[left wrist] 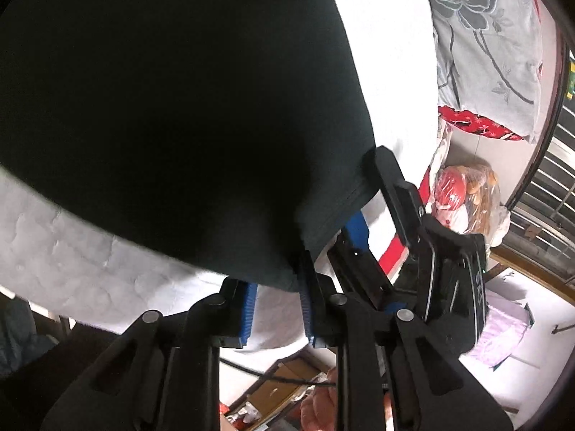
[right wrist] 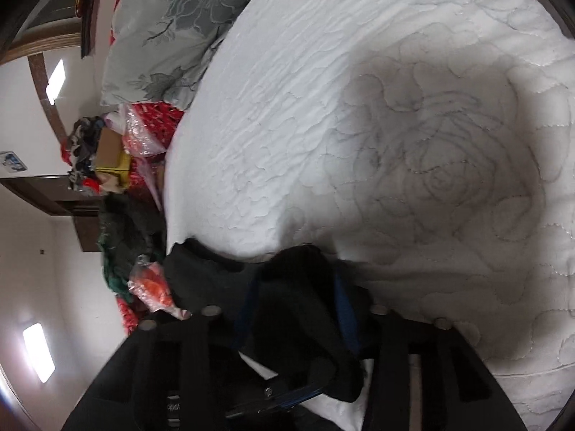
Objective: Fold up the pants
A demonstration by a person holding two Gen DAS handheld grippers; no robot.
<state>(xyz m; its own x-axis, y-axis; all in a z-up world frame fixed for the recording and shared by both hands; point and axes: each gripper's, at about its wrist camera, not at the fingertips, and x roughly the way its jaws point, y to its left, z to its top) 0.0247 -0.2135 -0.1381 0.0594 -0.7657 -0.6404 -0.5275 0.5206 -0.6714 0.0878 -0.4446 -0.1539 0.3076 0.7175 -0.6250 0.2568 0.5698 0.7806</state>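
My left hand-held gripper (left wrist: 276,309) has its blue pads clamped on a hem corner of the dark pants (left wrist: 172,115), which fill the view from nine to one o'clock above the white quilted bed (left wrist: 72,262). The right hand-held gripper (right wrist: 294,309) has black cloth bunched between its jaws; it looks pinched, and it crosses the left view at three o'clock, beside the same hem. I judge we're mid-fold, both ends lifted. Next: carry the edges together over the bed, keep tension, lay flat. Grey floral pillow (right wrist: 172,32) sits at eleven.
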